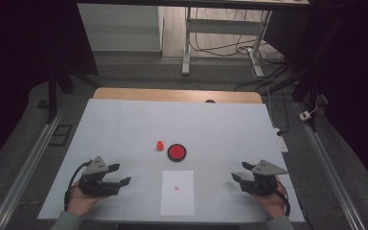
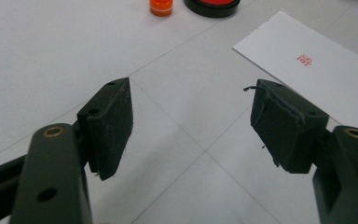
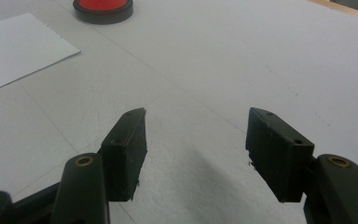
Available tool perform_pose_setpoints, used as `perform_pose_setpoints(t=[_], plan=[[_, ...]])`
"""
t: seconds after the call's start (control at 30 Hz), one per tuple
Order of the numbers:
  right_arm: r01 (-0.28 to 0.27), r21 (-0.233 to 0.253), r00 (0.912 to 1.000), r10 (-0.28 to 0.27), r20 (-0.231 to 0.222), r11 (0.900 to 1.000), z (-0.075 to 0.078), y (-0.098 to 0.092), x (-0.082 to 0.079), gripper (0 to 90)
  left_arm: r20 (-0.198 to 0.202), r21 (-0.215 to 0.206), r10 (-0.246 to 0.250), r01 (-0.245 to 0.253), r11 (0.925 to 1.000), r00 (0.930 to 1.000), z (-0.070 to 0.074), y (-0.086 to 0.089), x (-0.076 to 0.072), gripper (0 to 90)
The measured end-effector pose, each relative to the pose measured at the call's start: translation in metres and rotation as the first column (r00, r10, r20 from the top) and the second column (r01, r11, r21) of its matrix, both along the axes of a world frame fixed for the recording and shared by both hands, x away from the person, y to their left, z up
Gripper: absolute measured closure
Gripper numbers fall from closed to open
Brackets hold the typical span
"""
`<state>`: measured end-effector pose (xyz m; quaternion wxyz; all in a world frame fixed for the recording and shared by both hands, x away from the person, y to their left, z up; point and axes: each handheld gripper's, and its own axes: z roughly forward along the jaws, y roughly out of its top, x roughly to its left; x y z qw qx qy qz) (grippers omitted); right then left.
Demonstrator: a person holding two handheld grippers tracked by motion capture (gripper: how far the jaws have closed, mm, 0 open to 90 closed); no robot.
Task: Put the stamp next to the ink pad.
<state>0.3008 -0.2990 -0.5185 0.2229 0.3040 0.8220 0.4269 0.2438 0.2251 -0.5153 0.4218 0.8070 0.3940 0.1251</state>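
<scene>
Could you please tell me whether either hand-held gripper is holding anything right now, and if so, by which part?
Nothing is held. The left hand-held gripper and the right hand-held gripper both have their jaws open over bare table.

Small orange stamp point(image 1: 160, 145) upright just beside round red ink pad point(image 1: 177, 152)

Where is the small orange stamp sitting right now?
In the high view, the orange stamp stands upright near the table's middle, just left of the round red ink pad and beyond the white paper.
</scene>
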Motion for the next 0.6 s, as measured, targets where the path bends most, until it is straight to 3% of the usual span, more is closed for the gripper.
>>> perform_pose_setpoints(t=[0.6], plan=[[-0.016, -0.007, 0.9999, 0.016, 0.002, 1.0, 0.0005, 0.0027, -0.0014, 37.6, -0.01, 0.03, -0.005, 0.006, 0.9995, 0.9999, -0.0031, -0.0015, 0.0014, 29.6]])
